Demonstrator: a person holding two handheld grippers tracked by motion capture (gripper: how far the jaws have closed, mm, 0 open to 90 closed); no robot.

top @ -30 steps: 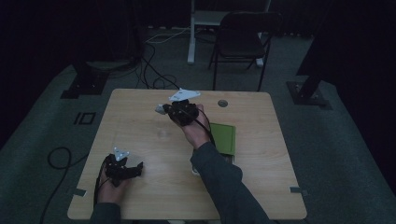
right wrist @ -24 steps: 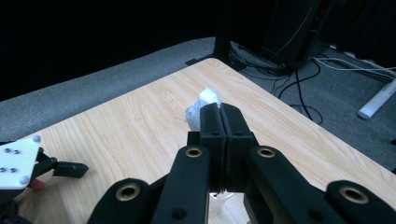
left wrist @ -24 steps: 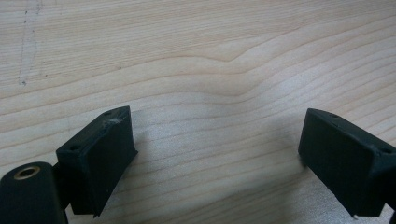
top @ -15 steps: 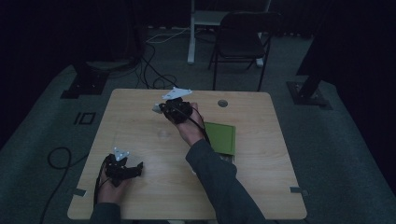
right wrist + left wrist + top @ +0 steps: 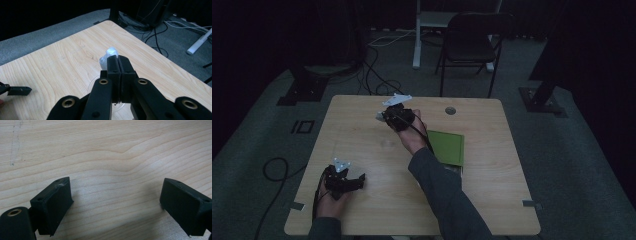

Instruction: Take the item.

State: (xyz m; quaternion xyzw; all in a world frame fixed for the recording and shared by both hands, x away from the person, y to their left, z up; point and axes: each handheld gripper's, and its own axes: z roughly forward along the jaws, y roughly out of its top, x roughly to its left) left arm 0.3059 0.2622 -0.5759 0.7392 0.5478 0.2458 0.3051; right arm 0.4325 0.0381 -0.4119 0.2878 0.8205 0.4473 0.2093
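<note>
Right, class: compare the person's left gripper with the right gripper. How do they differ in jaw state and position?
The left gripper has its jaws wide apart with bare wood between them; the right gripper has its jaws pressed together on a small white crumpled thing. The left gripper sits at the table's near left corner, while the right gripper is held out toward the far edge. Both are black and hand-held.

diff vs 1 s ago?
The right gripper moved slightly left and toward the table's far edge, fingers still shut on a small white wad. The left gripper, open at the near-left corner, and the green pad stayed put.
</note>
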